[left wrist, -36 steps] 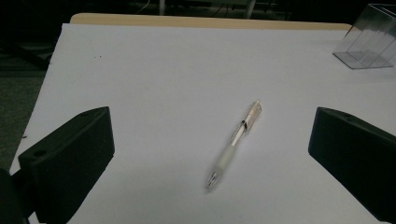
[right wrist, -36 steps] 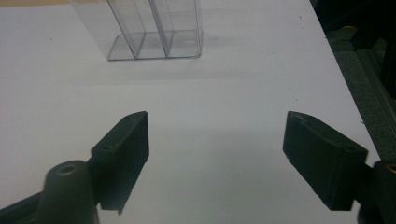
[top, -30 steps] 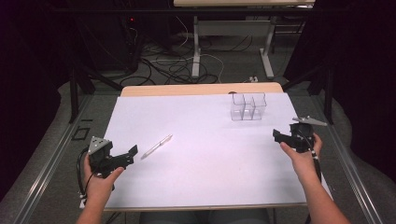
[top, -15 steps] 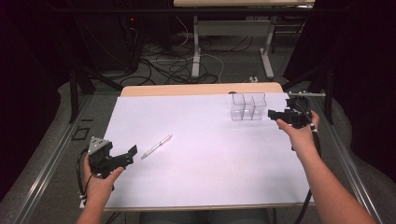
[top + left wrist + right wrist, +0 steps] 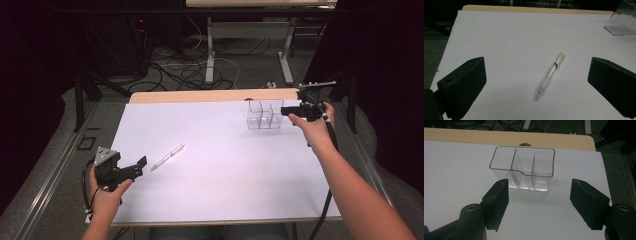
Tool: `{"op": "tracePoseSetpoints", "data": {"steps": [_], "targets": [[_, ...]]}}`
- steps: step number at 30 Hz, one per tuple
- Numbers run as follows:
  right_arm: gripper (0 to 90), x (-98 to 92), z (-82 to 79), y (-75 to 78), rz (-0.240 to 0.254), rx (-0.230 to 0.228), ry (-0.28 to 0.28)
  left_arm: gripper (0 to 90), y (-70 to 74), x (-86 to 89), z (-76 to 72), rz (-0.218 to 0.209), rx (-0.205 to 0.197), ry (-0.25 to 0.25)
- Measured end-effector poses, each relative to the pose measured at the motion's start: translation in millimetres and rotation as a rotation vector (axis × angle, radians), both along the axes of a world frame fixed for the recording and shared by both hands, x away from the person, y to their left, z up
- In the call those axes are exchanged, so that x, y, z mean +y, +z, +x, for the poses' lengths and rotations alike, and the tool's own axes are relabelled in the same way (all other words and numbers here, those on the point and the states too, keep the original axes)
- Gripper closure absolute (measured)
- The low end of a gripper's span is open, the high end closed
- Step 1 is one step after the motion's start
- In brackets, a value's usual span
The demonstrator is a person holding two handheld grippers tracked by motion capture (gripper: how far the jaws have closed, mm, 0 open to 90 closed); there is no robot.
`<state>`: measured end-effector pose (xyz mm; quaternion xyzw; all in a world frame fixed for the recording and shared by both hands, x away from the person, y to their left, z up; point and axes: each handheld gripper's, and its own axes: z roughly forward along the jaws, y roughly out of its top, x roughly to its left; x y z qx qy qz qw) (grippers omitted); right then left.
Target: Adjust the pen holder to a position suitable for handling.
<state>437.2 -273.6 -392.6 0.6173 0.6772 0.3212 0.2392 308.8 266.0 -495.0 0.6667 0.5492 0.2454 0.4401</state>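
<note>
The counter (image 5: 225, 190) is covered by a white sheet, with a strip of its wooden top showing along the far edge. On the person's left, the left gripper (image 5: 141, 162) sits low near the front corner of the counter, held in the left hand (image 5: 107, 192), and its jaws stand wide apart with nothing between them. They point toward a clear pen (image 5: 167, 156) that lies flat on the white surface just beyond the jaw tips, apart from them and angled away toward the far right. In the left gripper view the pen (image 5: 550, 75) lies between the two dark jaws, its tip toward the gripper and its clip end farther off, resting on the sheet and touched by neither jaw. Over at the far right of the counter stands a clear plastic organizer (image 5: 265, 114), upright, with thin inner walls dividing it into compartments. The right gripper (image 5: 285, 111), carried by the right hand (image 5: 312, 125), is held just beside the organizer's right side, above the counter. Its jaws have just been opening a little and stand fairly wide; in the right gripper view the organizer (image 5: 524, 168) sits ahead of the jaws, not between the pads, and nothing is gripped.
</note>
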Motion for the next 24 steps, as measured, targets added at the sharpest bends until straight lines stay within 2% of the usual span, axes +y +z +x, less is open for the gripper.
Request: {"op": "tracePoseSetpoints", "data": {"steps": [3, 5, 10, 15, 20, 24], "targets": [[37.7, 1.7, 9.9, -1.0, -0.002, 0.029, 0.010, 2.0, -0.1, -0.2, 0.3, 0.000, -0.001, 0.000], [38.8, 2.4, 12.3, -1.9, -0.005, 0.032, 0.009, 2.0, -0.1, -0.2, 0.5, 0.000, -0.001, 0.000], [42.1, -0.6, 28.9, -5.7, -0.014, 0.072, -0.016, 2.0, -0.3, -0.5, 0.8, 0.002, 0.000, -0.003], [43.7, -6.2, 42.1, -8.7, -0.015, 0.073, -0.044, 2.0, -0.7, -0.4, 1.2, 0.005, 0.006, -0.005], [46.3, -10.3, 51.5, -13.3, -0.003, 0.074, -0.039, 2.3, -1.8, -0.1, 1.9, 0.006, 0.005, -0.004], [45.3, -16.2, 61.9, -21.0, -0.030, 0.065, -0.039, 2.3, -1.5, 0.4, 1.8, 0.005, 0.011, -0.003]]}}
